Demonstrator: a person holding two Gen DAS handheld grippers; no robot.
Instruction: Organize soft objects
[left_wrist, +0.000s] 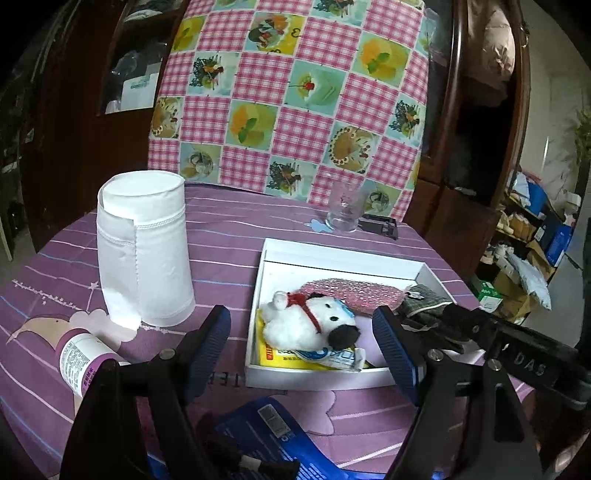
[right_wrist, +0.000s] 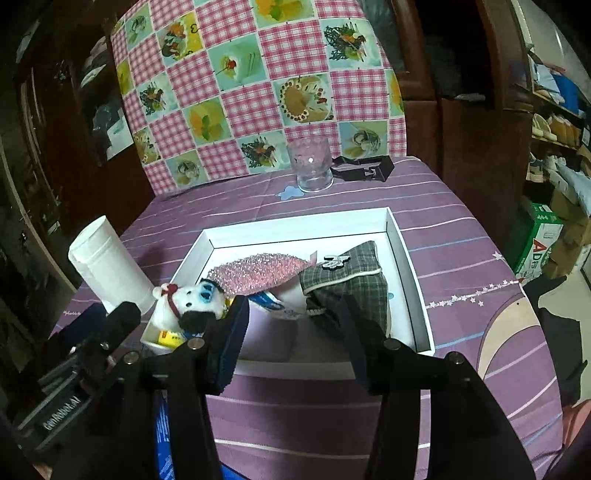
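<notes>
Over the near edge of the shallow white cardboard box (right_wrist: 400, 240), the right gripper (right_wrist: 291, 328) hangs with its jaws released, parted around nothing; the grey plaid fabric pouch (right_wrist: 351, 280) lies just beyond them on the floor of the box, against its right wall, not pinched by either pad. Just left of the box's near left corner, the left gripper (left_wrist: 303, 343) hovers with its jaws spread wide and empty, and the small white plush dog with a black nose and red ribbon (left_wrist: 310, 317) shows between its blue pads (left_wrist: 210, 339) but lies apart from them, inside the box.

The plush dog sits in the near left corner of the box, on top of a yellow packet (left_wrist: 267, 352) and a blue-and-white tube-like wrapper (left_wrist: 332, 356). Behind it, toward the middle of the box, lies a flat pink glittery woven cloth (right_wrist: 258, 271), its right end near the plaid pouch.

The box rests on a desk covered with a purple striped cloth (right_wrist: 443, 221). Left of the box stands an upright white roll of fabric-like material (left_wrist: 146, 247), and near that roll's foot a white bottle with a purple label (left_wrist: 83, 363) lies on its side. In front of the box, a blue printed package (left_wrist: 266, 432) lies flat. Behind the box stand a clear glass tumbler (right_wrist: 312, 166) and, just to its right, a black clip-like part (right_wrist: 364, 168). Behind those hangs a pink gingham cloth with fruit and cake squares (left_wrist: 288, 92).
</notes>
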